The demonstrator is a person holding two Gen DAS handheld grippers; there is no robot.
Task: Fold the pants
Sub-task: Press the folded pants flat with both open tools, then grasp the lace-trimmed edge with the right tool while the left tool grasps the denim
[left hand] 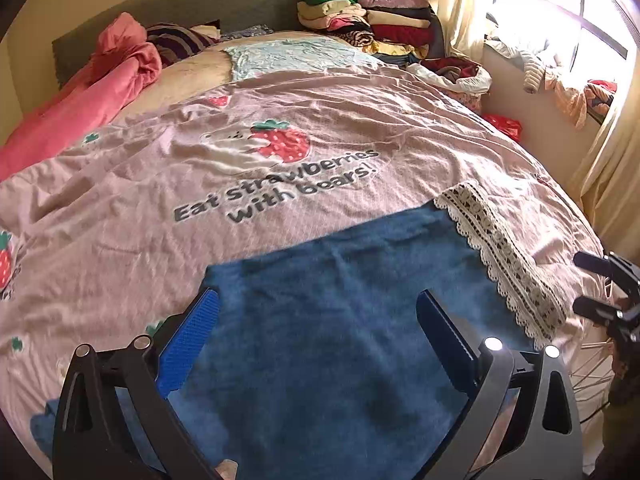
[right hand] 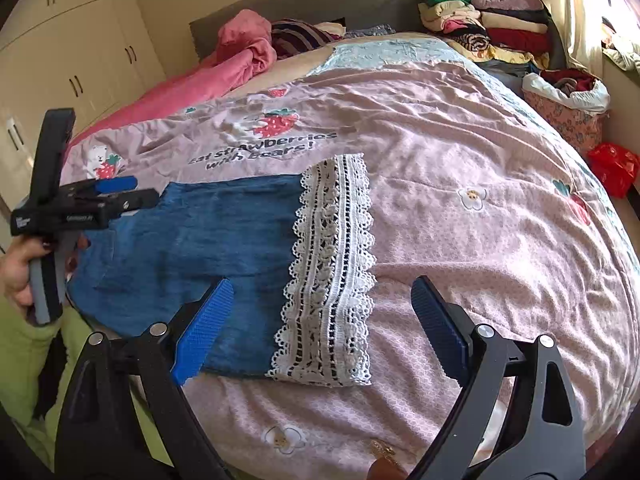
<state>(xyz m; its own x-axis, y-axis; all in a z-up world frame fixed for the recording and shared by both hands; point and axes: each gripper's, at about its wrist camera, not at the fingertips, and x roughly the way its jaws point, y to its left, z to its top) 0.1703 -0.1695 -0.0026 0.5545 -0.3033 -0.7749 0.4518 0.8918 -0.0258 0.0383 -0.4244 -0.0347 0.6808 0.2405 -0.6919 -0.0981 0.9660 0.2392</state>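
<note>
right claw spread, empty | pants flat beneath, lace hem between fingers

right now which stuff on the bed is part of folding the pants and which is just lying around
For the job:
- blue pants with the white lace hem
- left hand-held gripper, open above the pants
- right hand-held gripper, open, nothing between its fingers

Just lying about:
- strawberry bedspread
- pink blanket
- stack of folded clothes
- floral basket
- red bag
</note>
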